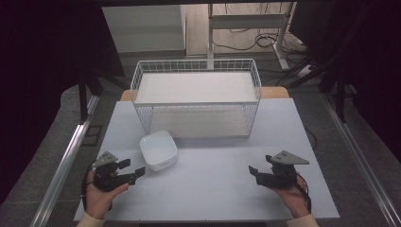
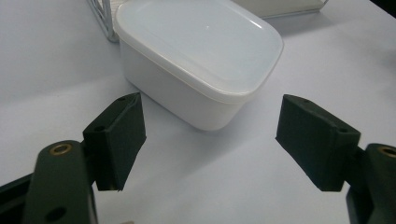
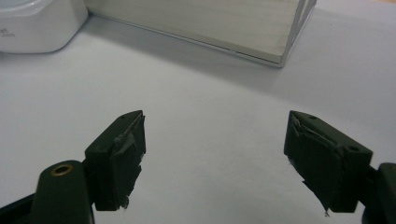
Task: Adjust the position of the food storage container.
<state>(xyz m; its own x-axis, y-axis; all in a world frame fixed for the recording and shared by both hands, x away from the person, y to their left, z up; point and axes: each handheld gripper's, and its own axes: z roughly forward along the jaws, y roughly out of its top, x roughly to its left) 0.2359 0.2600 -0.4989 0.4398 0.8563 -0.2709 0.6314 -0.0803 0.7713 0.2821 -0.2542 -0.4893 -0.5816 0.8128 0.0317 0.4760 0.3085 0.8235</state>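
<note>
Resting on a white table [image 1: 213, 189], two hand-held grippers wait with jaws spread and nothing between them. The left gripper [image 1: 134, 170] points at a lidded white tub [image 1: 158, 150], which sits just beyond its tips and just in front of a wire basket [image 1: 196, 66]; in the left gripper view the tub [image 2: 201, 56] lies ahead of the gap, untouched. The right gripper [image 1: 252, 171] sits well apart, aimed across bare tabletop. Work appears to be at the reach stage: the left gripper likely needs to move forward, straddle the tub's side walls, then close.
</note>
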